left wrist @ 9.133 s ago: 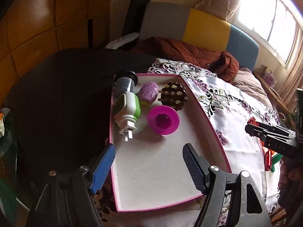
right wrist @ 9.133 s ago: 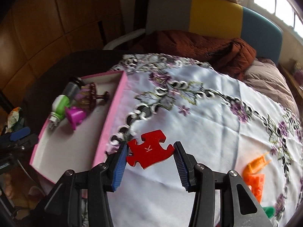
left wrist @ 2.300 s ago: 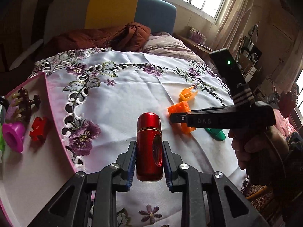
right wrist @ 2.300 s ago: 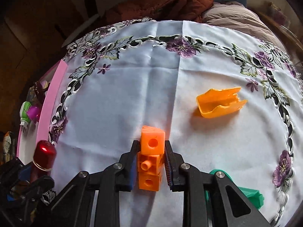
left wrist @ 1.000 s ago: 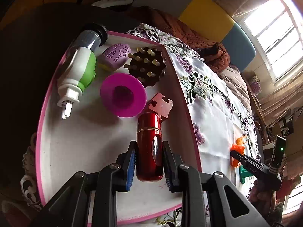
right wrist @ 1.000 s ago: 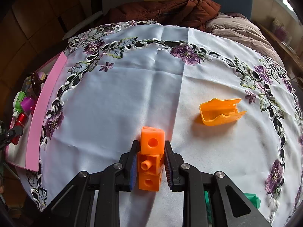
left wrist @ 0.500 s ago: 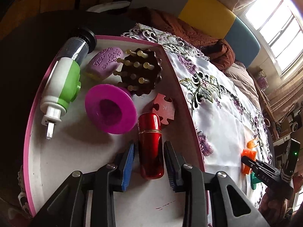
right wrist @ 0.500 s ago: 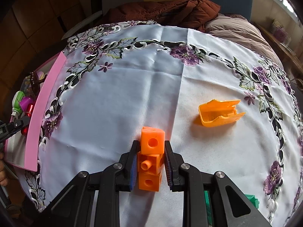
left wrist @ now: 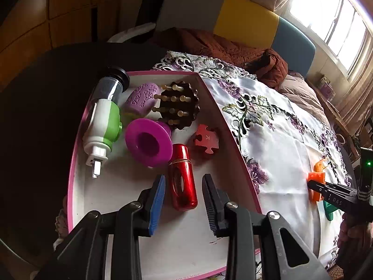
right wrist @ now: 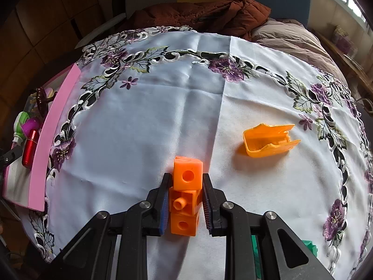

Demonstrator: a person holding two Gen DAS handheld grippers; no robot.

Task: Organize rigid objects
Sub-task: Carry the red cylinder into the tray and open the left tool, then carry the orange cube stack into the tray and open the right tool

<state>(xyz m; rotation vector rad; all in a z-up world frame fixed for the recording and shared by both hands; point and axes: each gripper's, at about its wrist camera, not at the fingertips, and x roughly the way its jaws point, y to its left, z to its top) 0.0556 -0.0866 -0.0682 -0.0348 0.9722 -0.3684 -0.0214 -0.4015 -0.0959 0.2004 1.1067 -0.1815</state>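
A shiny red cylinder lies on the floor of the pink-rimmed tray. My left gripper is open around its near end, with gaps on both sides. The tray also holds a magenta cup, a red puzzle piece, a brown spiked brush, a purple soap and a green-and-white plug-in device. My right gripper is shut on a stack of orange cubes over the white embroidered tablecloth.
An orange open plastic clip lies on the cloth to the right of the cubes. A green piece sits near the right gripper's base. The tray stands at the cloth's left edge. A brown blanket and sofa lie behind.
My left gripper carried the red cylinder over the tray, set it down beside the magenta cup, opened and drew back a little. The right gripper stays shut on the orange cubes.
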